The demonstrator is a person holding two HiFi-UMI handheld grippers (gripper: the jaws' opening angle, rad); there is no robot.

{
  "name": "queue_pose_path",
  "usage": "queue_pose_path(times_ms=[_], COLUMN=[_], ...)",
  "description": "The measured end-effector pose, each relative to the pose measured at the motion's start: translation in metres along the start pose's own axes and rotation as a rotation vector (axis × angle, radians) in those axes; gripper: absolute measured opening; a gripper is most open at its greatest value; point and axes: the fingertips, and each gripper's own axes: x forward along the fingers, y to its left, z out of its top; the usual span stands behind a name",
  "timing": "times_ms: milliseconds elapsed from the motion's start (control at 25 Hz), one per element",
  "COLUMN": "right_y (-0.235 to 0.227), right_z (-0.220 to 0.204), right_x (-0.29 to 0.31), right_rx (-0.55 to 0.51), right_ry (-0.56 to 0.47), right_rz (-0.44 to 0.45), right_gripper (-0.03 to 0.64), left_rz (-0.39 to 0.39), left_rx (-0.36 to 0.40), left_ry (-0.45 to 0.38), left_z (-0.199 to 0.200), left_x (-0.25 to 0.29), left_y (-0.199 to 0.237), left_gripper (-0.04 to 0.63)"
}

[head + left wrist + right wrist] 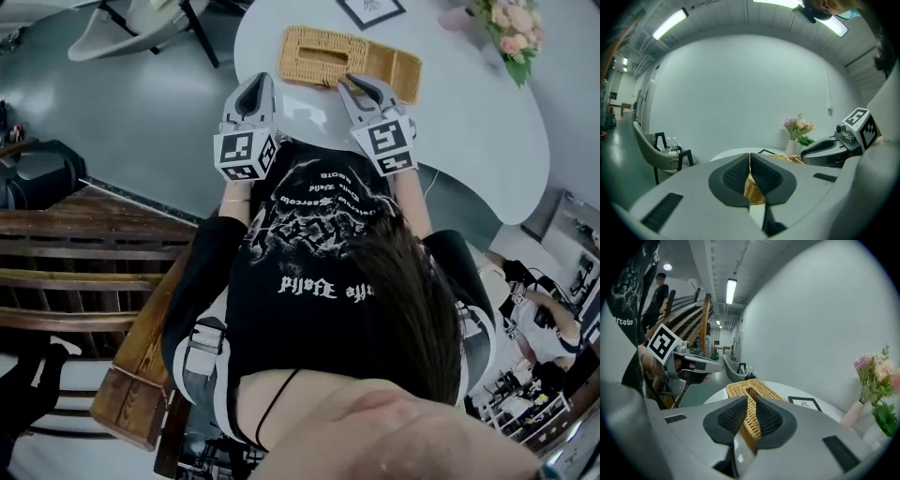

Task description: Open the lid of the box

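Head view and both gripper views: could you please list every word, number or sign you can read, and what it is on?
"crow": end of a white word on the black T-shirt, right gripper view.
T-shirt's gothic print, head view: upside down, unreadable.
Marker cubes: square codes, no letters.
Framed picture: too small.

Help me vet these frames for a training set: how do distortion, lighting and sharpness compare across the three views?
Head view: wide-angle warp and cool, even light, with the white table the brightest area. Left gripper view: heavy fisheye with black corners, and the ceiling light strip is blown out. Right gripper view: same fisheye and dark corners; the flowers at the edge look soft and stretched.
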Motion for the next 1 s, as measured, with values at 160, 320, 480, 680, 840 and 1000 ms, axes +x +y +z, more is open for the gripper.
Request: queue_pose_path(times_ms=[160,320,480,680,840,1000], right_y=[0.011,0.018,0.034,0.038,0.037,0.028], right_z=[-0.010,-0.012,-0.020,-0.022,-0.025,-0.025], right_x=[0.009,0.016,0.025,0.035,0.037,0.037], right_rx=[0.001,-0.027,-0.091,-0.122,-0.136,-0.151], right_ry=[0.114,0.169,0.243,0.283,0.321,0.327], right_rz=[0.109,0.160,0.180,0.163,0.154,0.143], right_gripper=[0.161,0.161,0.150,0.139,0.106,0.040], left_rz=[-0.029,-0.053,-0.076,-0.109,-0.129,-0.131], left_rx=[0.010,0.025,0.029,0.038,0.031,0.036], left_ry=[0.009,0.024,0.029,0.034,0.047,0.053], left_z=[-0.001,-0.004,-0.004,-0.002,-0.007,-0.007], left_x=[0.007,0.012,0.009,0.013,0.014,0.022], left_y=[0.003,0.002,0.006,0.007,0.004,0.003], left_gripper=[0.025,0.025,0.025,0.025,0.025,0.025])
